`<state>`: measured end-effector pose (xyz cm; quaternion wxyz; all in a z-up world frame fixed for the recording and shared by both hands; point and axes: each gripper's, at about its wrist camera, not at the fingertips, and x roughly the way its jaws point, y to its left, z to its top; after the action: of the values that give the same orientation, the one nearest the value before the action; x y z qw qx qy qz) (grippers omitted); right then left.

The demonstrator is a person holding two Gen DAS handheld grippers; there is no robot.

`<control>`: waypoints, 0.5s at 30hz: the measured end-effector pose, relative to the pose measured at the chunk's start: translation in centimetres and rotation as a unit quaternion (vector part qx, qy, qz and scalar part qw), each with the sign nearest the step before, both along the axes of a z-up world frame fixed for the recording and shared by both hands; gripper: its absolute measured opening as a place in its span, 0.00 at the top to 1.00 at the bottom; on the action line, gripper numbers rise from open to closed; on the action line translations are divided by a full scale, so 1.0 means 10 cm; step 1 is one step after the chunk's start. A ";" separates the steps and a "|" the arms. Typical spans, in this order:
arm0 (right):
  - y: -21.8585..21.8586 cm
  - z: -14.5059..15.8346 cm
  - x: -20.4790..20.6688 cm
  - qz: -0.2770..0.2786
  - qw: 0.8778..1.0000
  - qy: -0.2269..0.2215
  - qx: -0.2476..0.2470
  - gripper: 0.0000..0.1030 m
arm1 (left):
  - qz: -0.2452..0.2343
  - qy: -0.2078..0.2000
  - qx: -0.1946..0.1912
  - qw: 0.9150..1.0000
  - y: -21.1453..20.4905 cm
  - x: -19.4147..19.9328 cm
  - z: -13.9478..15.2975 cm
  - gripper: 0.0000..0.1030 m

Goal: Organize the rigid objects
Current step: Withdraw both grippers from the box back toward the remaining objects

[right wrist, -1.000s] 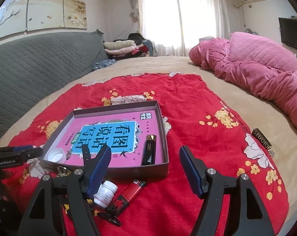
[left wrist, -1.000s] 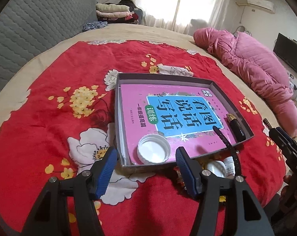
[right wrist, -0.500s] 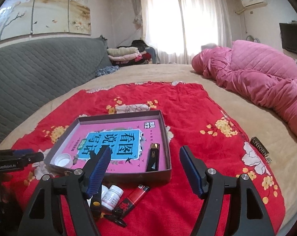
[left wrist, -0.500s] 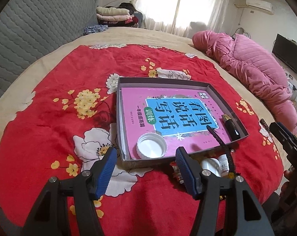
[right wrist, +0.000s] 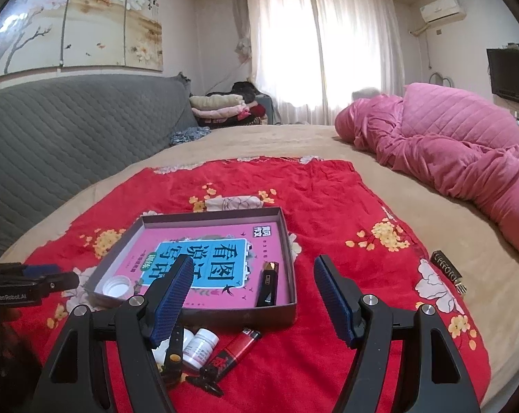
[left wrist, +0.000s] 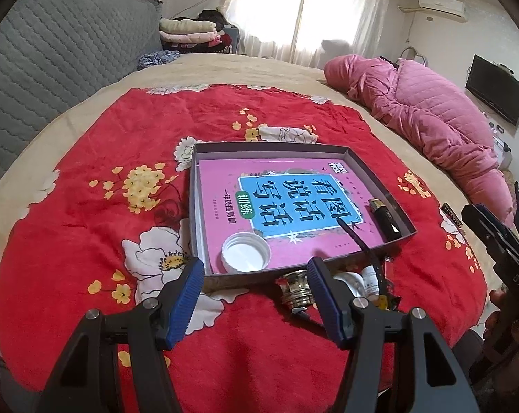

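Two hand-held grippers: the left hand-held gripper (left wrist: 256, 296) and the right hand-held gripper (right wrist: 252, 296) both hang released, blue pads wide apart, holding nothing, above the near edge of the red floral blanket (left wrist: 87, 206) on the bed.
Tray: one shallow grey cardboard box (right wrist: 288, 237) lies flat on the blanket, lined with one pink-and-blue printed booklet (right wrist: 211, 261).
Already inside, two items: one white plastic screw cap (left wrist: 245, 252) in the near left corner, one black-and-gold lighter-like bar (right wrist: 268, 284) along the right wall.
Waiting outside, just beside the tray's near wall: one small white pill bottle (right wrist: 200, 344), one red cylindrical lighter (right wrist: 235, 349), one brass-coloured metal fitting (left wrist: 295, 290), and a black strap-like piece (right wrist: 175, 344) leaning over the wall; a further white object beside the bottle is too hidden to name.
Stray item: one dark lettered bar (right wrist: 446, 268) lies well apart, at the right edge of the blanket.
Step in hand, judged: choosing the next loose piece to lift into the tray.
Doing it well: the red lighter looks least crowded for the right side; close the pads across its narrow body, lift clear of the wall, and set it on bare booklet away from the cap and bar.
Risk: the bottle is round and may roll on soft bedding if nudged.
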<state>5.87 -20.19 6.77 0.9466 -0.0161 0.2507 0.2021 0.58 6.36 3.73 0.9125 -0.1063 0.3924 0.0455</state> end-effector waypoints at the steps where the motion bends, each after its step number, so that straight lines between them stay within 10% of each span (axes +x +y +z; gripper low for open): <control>1: 0.00 0.00 0.00 0.001 1.000 0.001 0.001 0.28 | -0.001 0.001 0.000 1.000 -0.01 0.00 0.00 0.40; 15: -0.09 0.04 -0.10 0.007 1.000 0.015 0.018 0.28 | -0.057 0.015 -0.023 0.998 -0.39 -0.03 -0.02 0.40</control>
<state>4.88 -21.12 7.15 0.9415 0.0019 0.2610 0.2134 0.27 2.44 3.54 0.9050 -0.1041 0.4122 -0.0138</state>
